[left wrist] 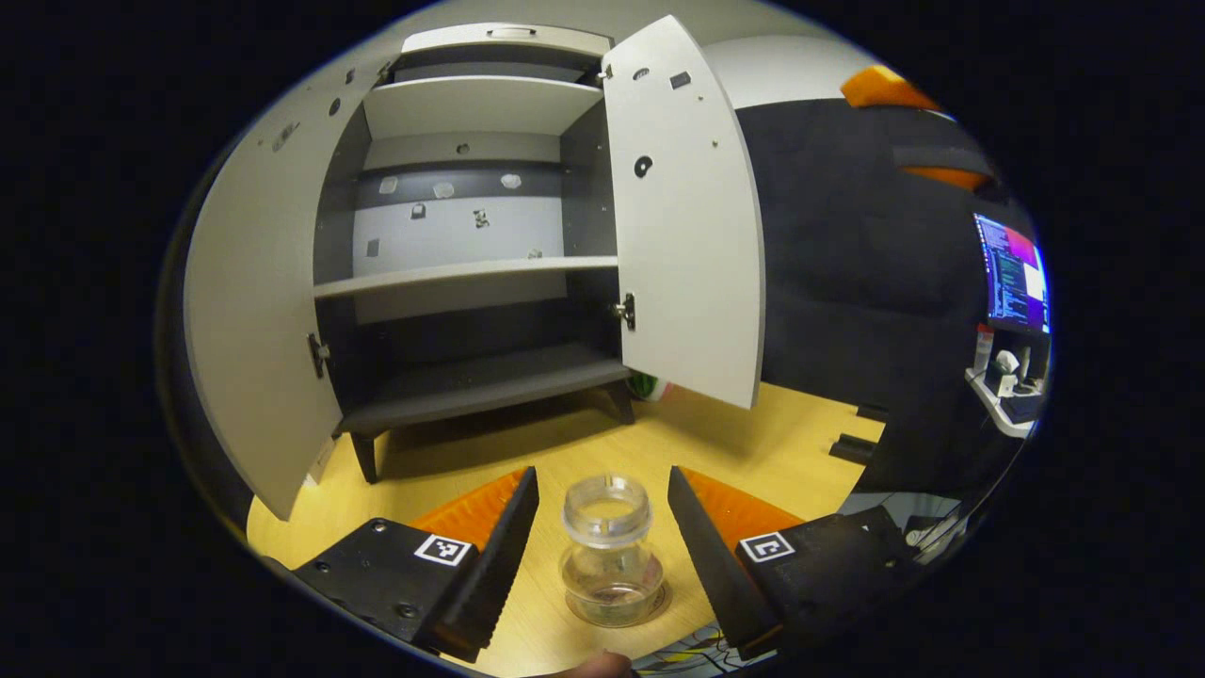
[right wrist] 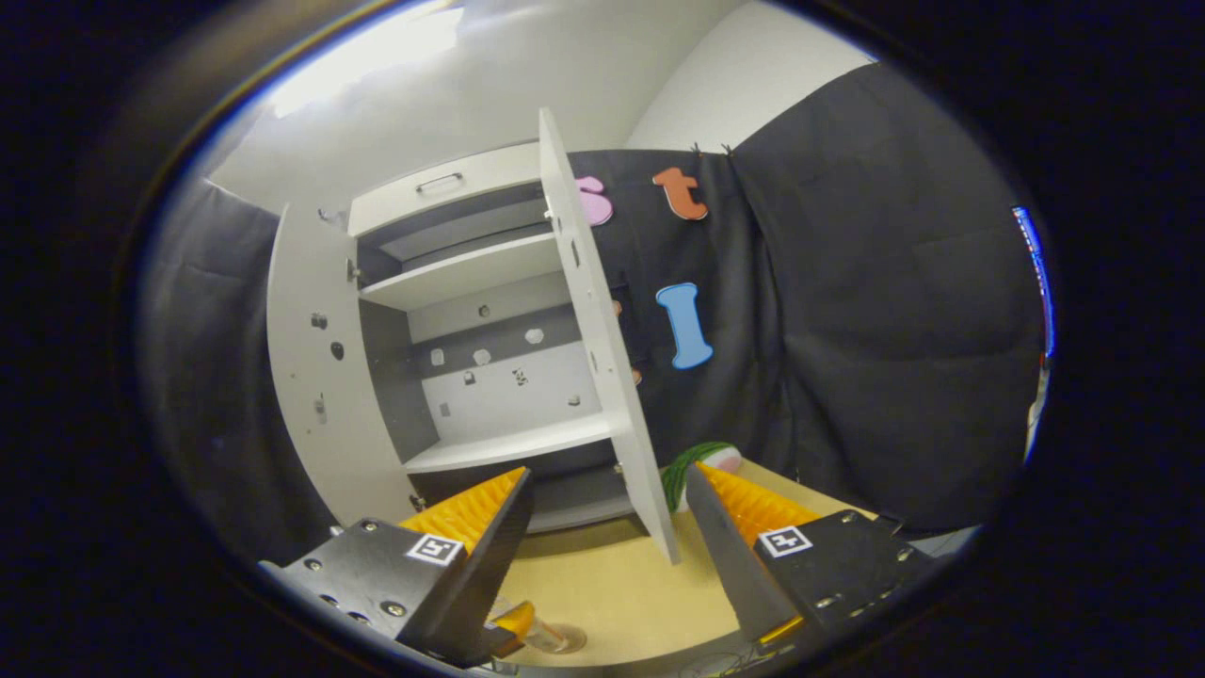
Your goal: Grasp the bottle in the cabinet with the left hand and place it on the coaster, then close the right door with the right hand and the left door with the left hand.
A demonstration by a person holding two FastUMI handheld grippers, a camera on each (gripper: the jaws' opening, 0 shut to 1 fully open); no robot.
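Your left gripper (left wrist: 602, 541) is wide open, with the clear bottle (left wrist: 610, 556) standing between its 2 fingers, touching neither. The bottle sits on the coaster (left wrist: 659, 603) on the wooden table (left wrist: 734, 443). Your right gripper (right wrist: 607, 537) is wide open too, holding nothing, facing the right door (right wrist: 602, 358). Both cabinet (left wrist: 471, 235) doors stand open.

This is looking like a lab or test booth dressed up as a home corner. Black cloth (right wrist: 875, 311) is hanging as the walls, with plain white wall showing above it. A small cabinet (left wrist: 471, 273) is standing with both doors open on a light wooden table (left wrist: 753, 443), its shelves bare. A lit monitor (left wrist: 1015, 275) is glowing off to one side above a cluttered desk (left wrist: 1007, 391).
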